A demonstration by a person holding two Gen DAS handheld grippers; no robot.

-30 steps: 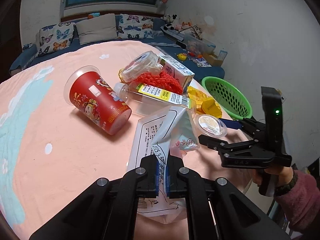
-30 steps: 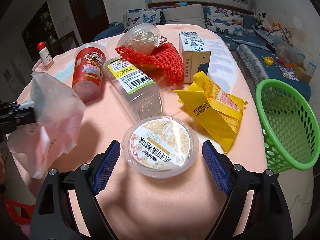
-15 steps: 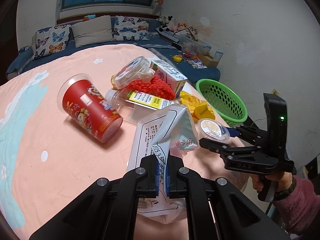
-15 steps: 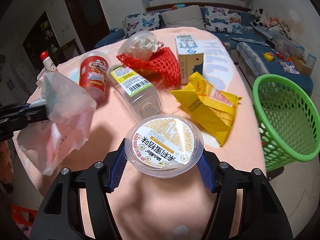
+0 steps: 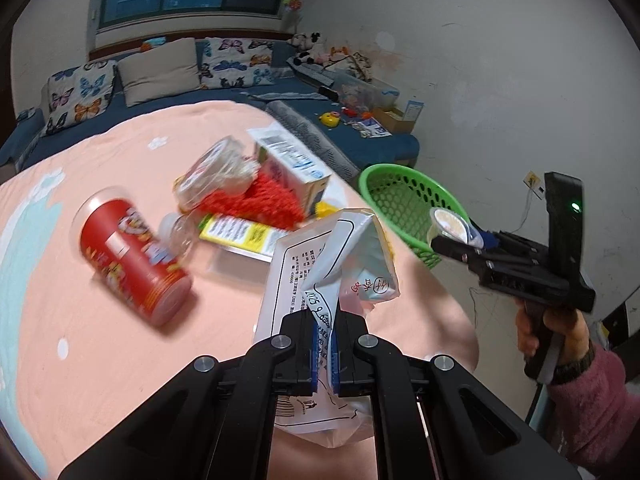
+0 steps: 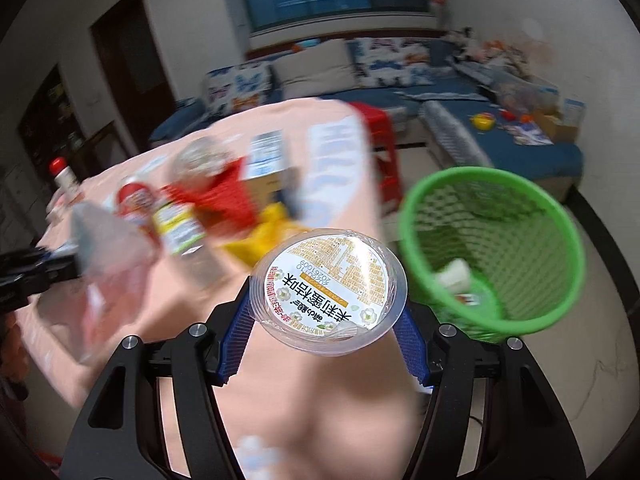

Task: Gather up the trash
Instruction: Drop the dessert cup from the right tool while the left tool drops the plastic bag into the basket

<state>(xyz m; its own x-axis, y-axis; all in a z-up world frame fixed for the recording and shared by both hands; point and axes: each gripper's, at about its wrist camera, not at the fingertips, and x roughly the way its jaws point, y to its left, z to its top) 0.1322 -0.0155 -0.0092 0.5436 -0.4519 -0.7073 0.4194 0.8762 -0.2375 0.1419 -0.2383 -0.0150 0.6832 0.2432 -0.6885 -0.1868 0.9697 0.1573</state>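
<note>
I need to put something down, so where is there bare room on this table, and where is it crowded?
Bare cloth lies in front of the red cup, out to the near edge of the table, and beyond the pile toward the sofa. It is crowded between the red cup and the green basket: bottle, red net, carton.

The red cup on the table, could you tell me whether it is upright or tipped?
Tipped: the red cup lies on its side on the table.

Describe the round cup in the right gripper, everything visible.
The cup is shallow, round, clear plastic, sealed with a printed white-and-gold film lid showing small flowers. It tilts lid-up toward the camera, clamped by its sides between the right gripper's blue pads. It hangs clear of the table, beside the green basket; nothing else touches it.
</note>
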